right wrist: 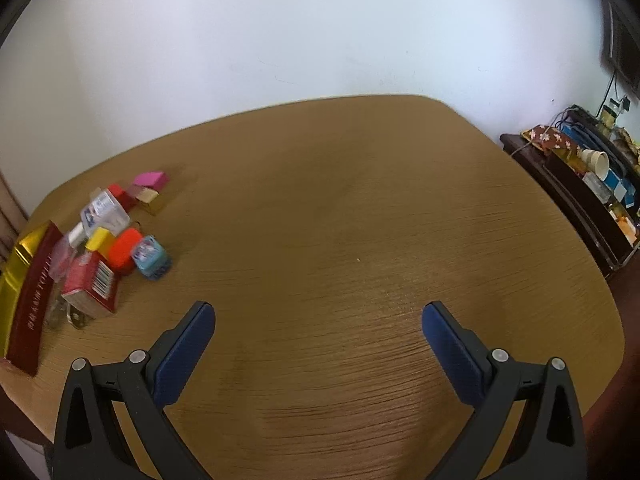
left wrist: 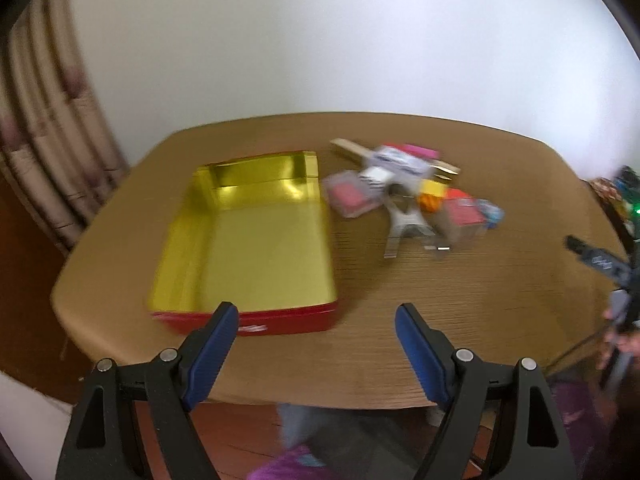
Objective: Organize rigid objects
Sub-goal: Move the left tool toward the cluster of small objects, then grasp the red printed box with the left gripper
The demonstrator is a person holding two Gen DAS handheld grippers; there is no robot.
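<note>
An open red tin [left wrist: 256,240] with a gold lining sits on the left of the table, nothing inside it. To its right lies a pile of several small rigid objects [left wrist: 412,192]: a pink box, a white box, a clear case, a silver tower figure [left wrist: 404,224], yellow, orange and blue pieces. My left gripper [left wrist: 316,314] hangs open over the table's near edge, just in front of the tin. In the right wrist view the same pile [right wrist: 116,240] and the tin's side [right wrist: 32,300] lie far left. My right gripper [right wrist: 318,312] is open above bare tabletop.
The round wooden table [right wrist: 360,240] stands against a white wall. A curtain [left wrist: 44,152] hangs at the left. A dark shelf [right wrist: 580,184] crowded with household items stands to the right. The other gripper and a hand [left wrist: 616,292] show at the left view's right edge.
</note>
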